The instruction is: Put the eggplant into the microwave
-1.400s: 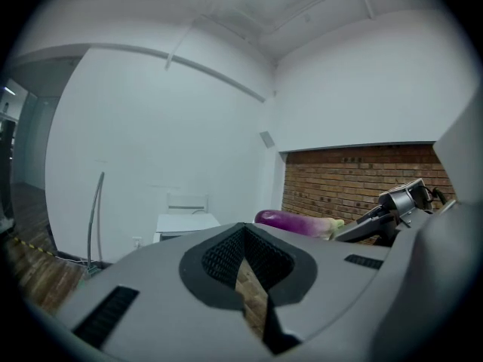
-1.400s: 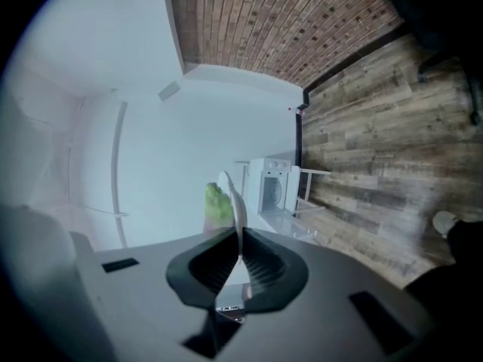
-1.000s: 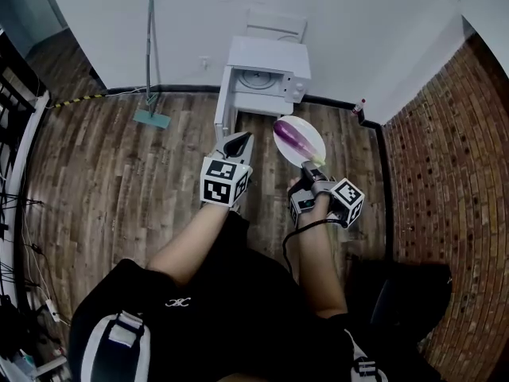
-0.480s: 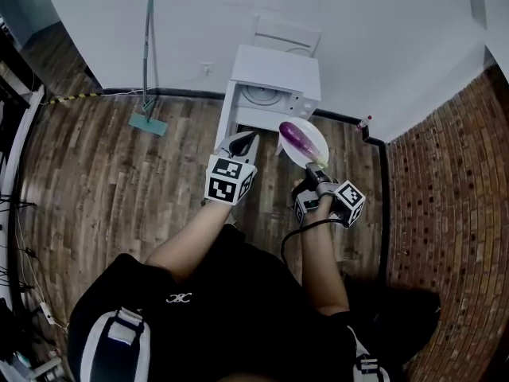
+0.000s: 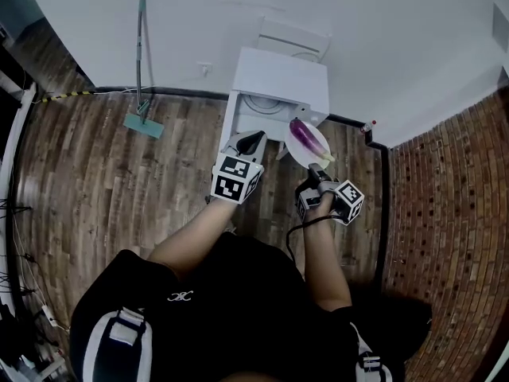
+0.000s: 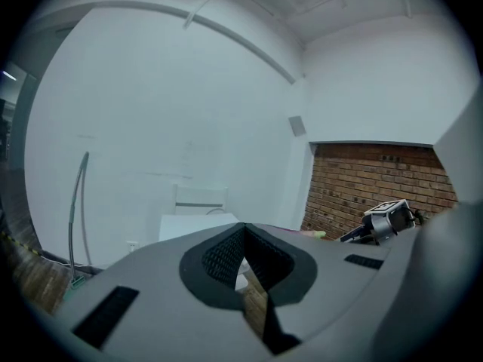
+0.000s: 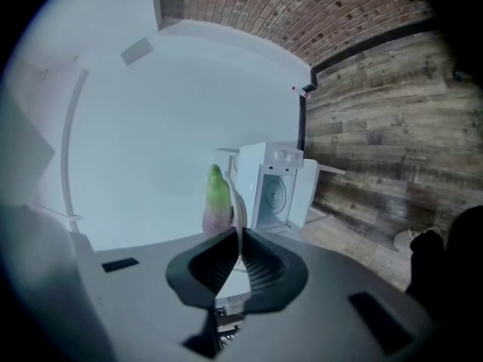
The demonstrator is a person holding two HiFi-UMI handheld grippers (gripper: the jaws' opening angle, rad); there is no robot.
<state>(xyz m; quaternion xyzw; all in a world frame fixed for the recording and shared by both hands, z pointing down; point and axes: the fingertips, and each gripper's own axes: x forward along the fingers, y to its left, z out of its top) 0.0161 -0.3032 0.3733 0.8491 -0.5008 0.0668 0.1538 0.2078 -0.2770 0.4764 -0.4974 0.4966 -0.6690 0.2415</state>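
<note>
Right hand-held gripper (image 7: 240, 236) pinching plate (image 5: 294, 150), eggplant (image 5: 308, 138) atop

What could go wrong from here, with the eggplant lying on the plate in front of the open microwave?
1. The right gripper has its jaws shut on only the rim of the plate, and the eggplant lies loose on it; a tilt could let it roll off.
2. The plate looks wide against the opening of the microwave, so its edge might strike the frame or the open door.

The eggplant (image 5: 307, 136) lies on the plate (image 5: 292, 146), before the microwave (image 5: 278, 82) at the wall (image 5: 238, 14); the mop (image 5: 141, 70) leans farther left.
</note>
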